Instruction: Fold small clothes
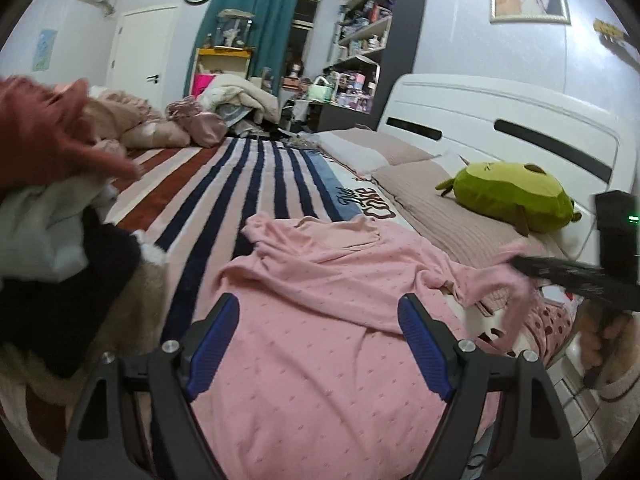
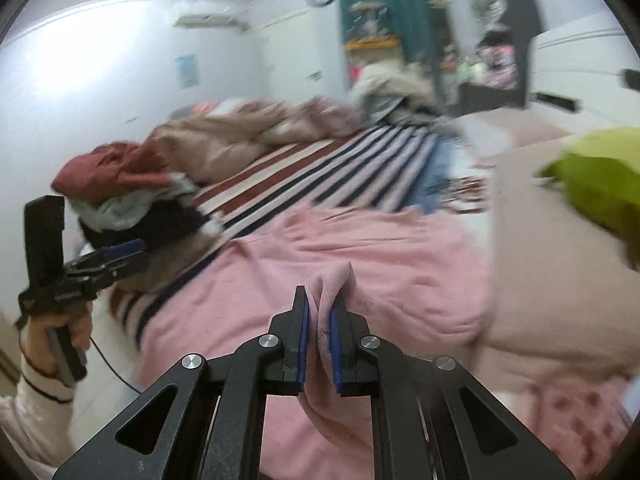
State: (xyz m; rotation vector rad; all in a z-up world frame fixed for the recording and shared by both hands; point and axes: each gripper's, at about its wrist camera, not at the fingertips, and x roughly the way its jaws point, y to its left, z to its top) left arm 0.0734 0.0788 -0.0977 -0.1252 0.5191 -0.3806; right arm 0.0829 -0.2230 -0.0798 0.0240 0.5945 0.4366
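A pink dotted top (image 1: 320, 320) lies spread and rumpled on the striped bedspread (image 1: 240, 184). My left gripper (image 1: 318, 320) is open above its near part, blue pads wide apart, holding nothing. My right gripper (image 2: 319, 320) is shut on a bunched sleeve end of the pink top (image 2: 360, 264), lifted a little off the bed. The right gripper shows at the right edge of the left wrist view (image 1: 520, 265) with the pink cloth in it. The left gripper shows at the left of the right wrist view (image 2: 128, 254). The right wrist view is blurred.
A pile of mixed clothes (image 1: 52, 208) sits on the left of the bed. A green plush toy (image 1: 512, 192) lies on beige pillows (image 1: 440, 208) by the white headboard (image 1: 520, 128). Crumpled bedding (image 1: 160, 120) lies at the far end.
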